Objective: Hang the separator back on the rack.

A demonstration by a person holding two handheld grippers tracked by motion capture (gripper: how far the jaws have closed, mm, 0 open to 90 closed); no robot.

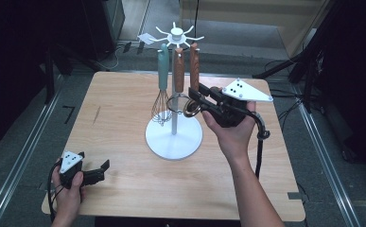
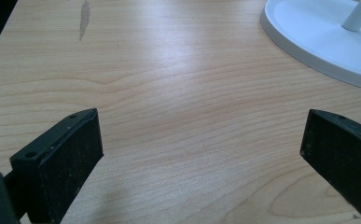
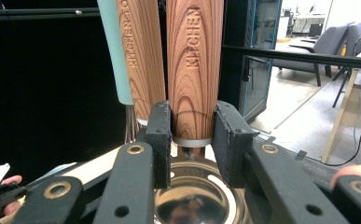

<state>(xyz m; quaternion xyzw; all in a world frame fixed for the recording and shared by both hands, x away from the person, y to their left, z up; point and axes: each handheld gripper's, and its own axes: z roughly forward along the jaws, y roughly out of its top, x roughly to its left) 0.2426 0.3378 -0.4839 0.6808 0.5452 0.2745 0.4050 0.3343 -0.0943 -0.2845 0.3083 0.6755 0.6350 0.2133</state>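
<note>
Right gripper (image 3: 192, 140) clamped on wood-handled utensil (image 3: 194, 70); left gripper (image 2: 201, 154) agape over pale wooden table (image 2: 169, 70).

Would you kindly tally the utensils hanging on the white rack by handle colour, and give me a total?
Wooden handles: 2, the one clamped in the right gripper being wood handle, the other wood handle beside it.
Teal handles: 1, the whisk.
Total: 3 utensils on the rack.
</note>
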